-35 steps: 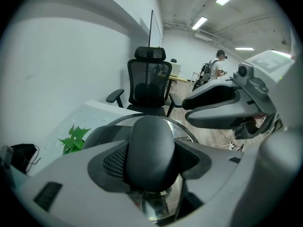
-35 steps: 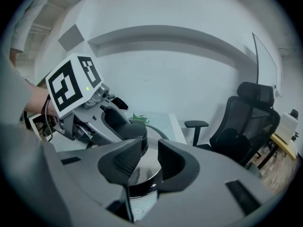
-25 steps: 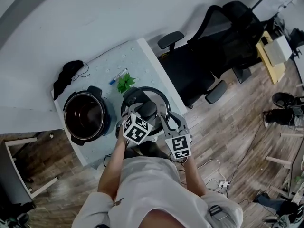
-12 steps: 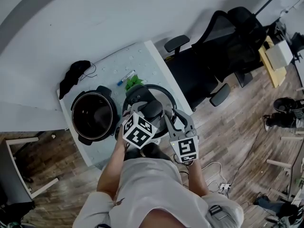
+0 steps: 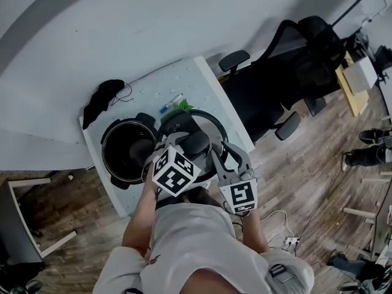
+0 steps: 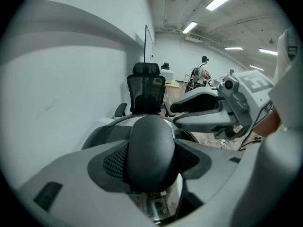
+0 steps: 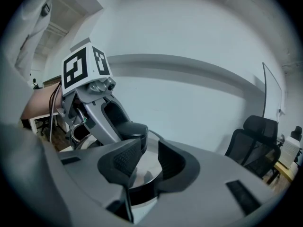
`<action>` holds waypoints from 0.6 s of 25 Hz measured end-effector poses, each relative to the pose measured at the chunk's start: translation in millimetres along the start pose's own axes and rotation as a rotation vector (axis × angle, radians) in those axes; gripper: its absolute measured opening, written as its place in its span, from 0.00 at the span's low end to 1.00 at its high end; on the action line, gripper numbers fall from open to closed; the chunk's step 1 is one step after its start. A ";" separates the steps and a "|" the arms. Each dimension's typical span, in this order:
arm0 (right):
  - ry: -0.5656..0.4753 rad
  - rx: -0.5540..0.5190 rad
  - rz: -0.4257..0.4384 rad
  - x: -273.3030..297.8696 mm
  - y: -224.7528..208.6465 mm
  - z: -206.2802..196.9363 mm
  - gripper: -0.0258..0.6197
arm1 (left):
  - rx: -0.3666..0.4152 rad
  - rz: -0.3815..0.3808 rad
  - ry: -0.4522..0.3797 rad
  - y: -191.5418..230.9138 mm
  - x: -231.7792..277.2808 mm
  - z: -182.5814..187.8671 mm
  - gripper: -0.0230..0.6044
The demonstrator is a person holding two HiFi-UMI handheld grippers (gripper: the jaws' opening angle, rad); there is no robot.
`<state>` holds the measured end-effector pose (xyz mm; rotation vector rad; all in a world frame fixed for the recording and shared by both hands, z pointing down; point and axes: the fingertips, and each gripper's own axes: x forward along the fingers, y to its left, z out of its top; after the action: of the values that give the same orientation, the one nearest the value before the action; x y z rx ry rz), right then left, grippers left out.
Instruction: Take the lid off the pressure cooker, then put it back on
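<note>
The pressure cooker's lid, a steel disc with a black rim and a black knob, hangs in the air over the white table. My left gripper is shut on the knob, which fills the space between its jaws. My right gripper is shut on the lid's near rim; the shiny top shows between its jaws. The open black pot stands on the table at the left, its right edge partly under the lid. In the right gripper view, the left gripper is seen on the knob.
A black cloth with a cable lies at the table's far left corner. A blue marker and a small green plant sit behind the lid. Black office chairs stand right of the table. A pale wall runs behind.
Both grippers have lifted the lid higher, keeping their hold. In the head view the lid now overlaps the pot's right side, where a gap showed before.
</note>
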<state>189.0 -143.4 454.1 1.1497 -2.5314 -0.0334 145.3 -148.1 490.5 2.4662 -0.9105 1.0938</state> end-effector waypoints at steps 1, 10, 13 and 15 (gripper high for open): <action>-0.003 -0.004 0.006 2.0 3.7 2.8 0.22 | 0.000 0.000 -0.001 2.6 -4.2 -1.9 0.47; -0.018 -0.027 0.060 24.5 42.1 22.2 0.22 | -0.007 0.008 0.014 27.7 -37.1 -33.8 0.47; -0.020 -0.031 0.076 32.5 56.4 27.8 0.22 | -0.012 0.013 0.016 36.7 -48.4 -46.6 0.47; -0.019 -0.036 0.088 37.4 66.0 31.3 0.22 | -0.012 0.016 0.017 42.4 -55.9 -54.5 0.47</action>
<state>108.3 -130.6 447.6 1.0280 -2.5843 -0.0670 58.5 -129.3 485.8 2.4400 -0.9310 1.1092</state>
